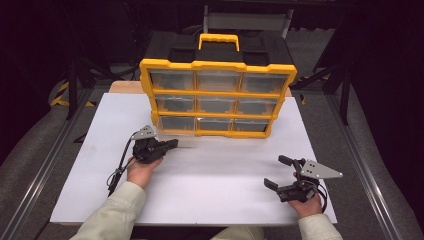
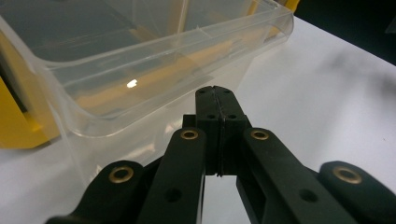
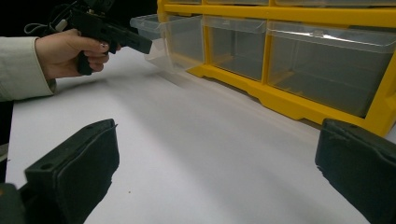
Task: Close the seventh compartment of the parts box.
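A yellow-and-black organiser case with a yellow carry handle stands upright at the far middle of the white table, showing three rows of three clear drawers; its bottom-left drawer is pulled part way out toward the near side, clear plastic and seemingly empty; the left gripper, held in the person's left hand, sits just near and left of that drawer with its jaws pressed together; in the left gripper view the closed tips lie right against the drawer's clear front wall, though whether they pinch its lip or merely touch it cannot be told; the right gripper, held in the right hand at the near right of the table, is well apart from the case; its jaws stand wide apart with nothing between them, white tabletop showing through the gap in the right gripper view.
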